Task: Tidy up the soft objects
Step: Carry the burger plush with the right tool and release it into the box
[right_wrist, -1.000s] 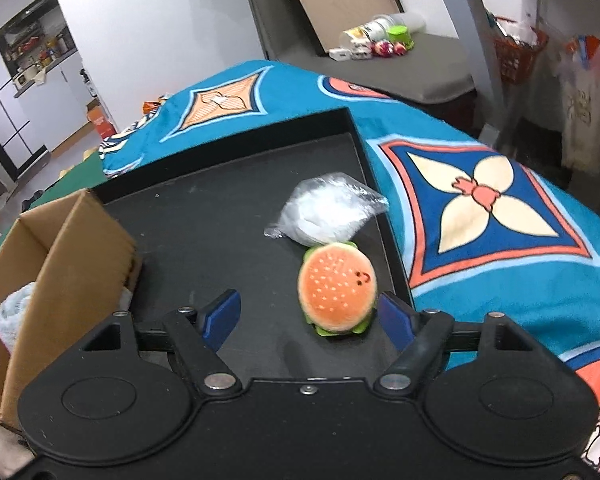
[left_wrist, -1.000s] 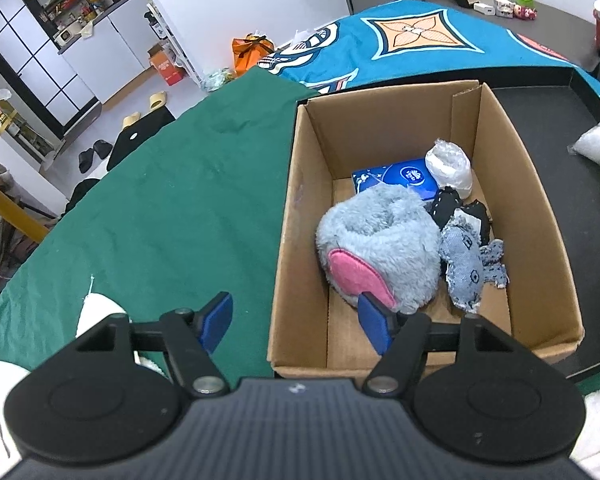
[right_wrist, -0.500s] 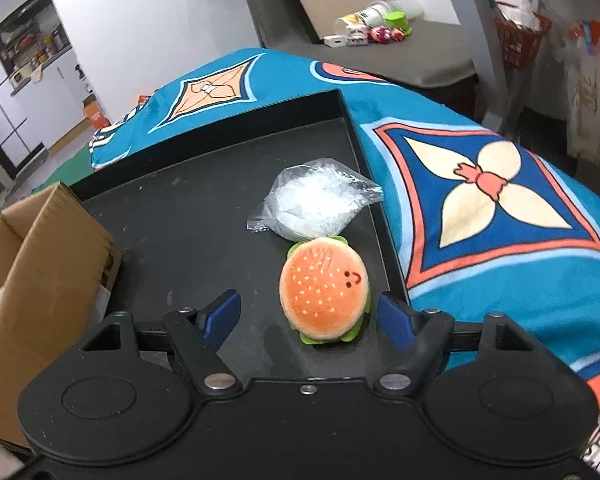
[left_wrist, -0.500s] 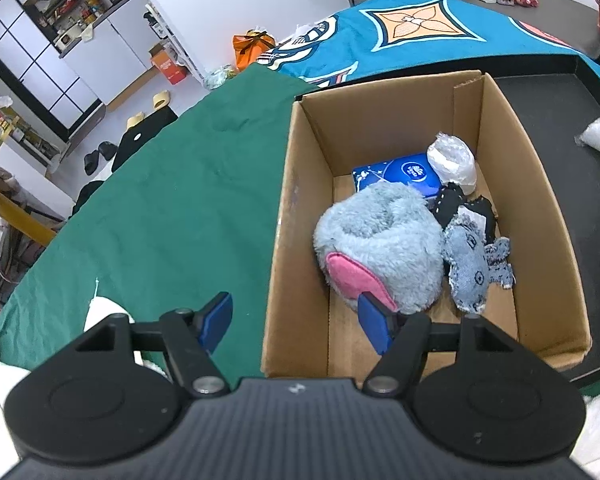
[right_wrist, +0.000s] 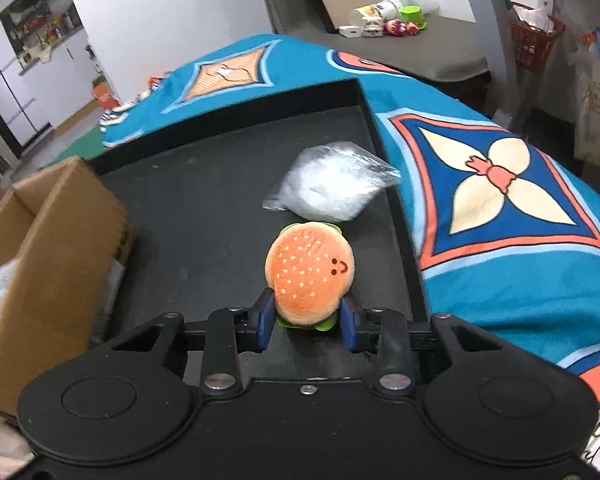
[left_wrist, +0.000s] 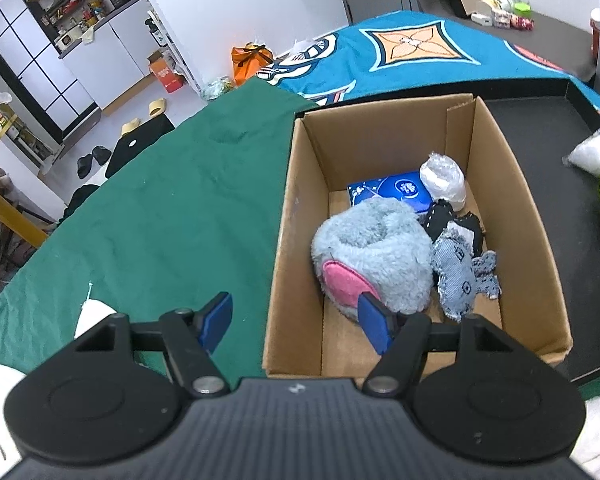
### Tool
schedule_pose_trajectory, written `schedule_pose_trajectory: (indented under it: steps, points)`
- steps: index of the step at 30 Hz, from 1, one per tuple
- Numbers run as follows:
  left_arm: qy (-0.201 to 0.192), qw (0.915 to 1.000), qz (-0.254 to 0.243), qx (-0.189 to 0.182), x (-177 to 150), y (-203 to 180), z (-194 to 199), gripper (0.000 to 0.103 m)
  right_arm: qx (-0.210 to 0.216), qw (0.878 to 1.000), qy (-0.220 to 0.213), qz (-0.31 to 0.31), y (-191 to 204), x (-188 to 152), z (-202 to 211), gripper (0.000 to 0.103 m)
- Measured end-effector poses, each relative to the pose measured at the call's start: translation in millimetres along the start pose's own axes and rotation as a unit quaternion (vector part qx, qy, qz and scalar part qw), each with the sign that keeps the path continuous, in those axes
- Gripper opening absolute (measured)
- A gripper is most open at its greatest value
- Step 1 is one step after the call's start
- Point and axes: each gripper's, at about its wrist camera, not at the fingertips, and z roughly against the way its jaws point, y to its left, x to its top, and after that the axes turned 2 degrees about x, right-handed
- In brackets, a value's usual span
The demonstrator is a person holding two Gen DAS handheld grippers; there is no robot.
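burger plush (right_wrist: 310,270) | between right gripper (right_wrist: 306,320) fingers | closing, pads touching

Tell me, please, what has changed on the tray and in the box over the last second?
The right tool has narrowed from wide open and is closing on the burger plush, pads now at both its sides. The clear bag behind it on the black tray has not shifted. The left tool stays open over the cardboard box, its contents unchanged.
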Motion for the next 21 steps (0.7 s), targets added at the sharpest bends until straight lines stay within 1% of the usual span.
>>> schedule_pose_trajectory:
  steps: [2, 10, 21]
  points:
    - [-0.004, 1.0, 0.006, -0.004, -0.6, 2.9, 1.9, 0.068, -0.003, 1.0, -0.006, 0.02, 8.8, 0.0, 6.0, 0.033]
    - [-0.01, 0.9991, 0.032, -0.026, -2.4, 14.2, 4.3, 0.068, 0.015, 0.998, -0.012, 0.058, 33.5, 3.5, 23.3, 0.033]
    - [-0.01, 0.9972, 0.055, -0.051, -5.1, 24.3, 3.0, 0.062, 0.032, 0.996, -0.029, 0.083, 71.9, 9.7, 50.3, 0.033]
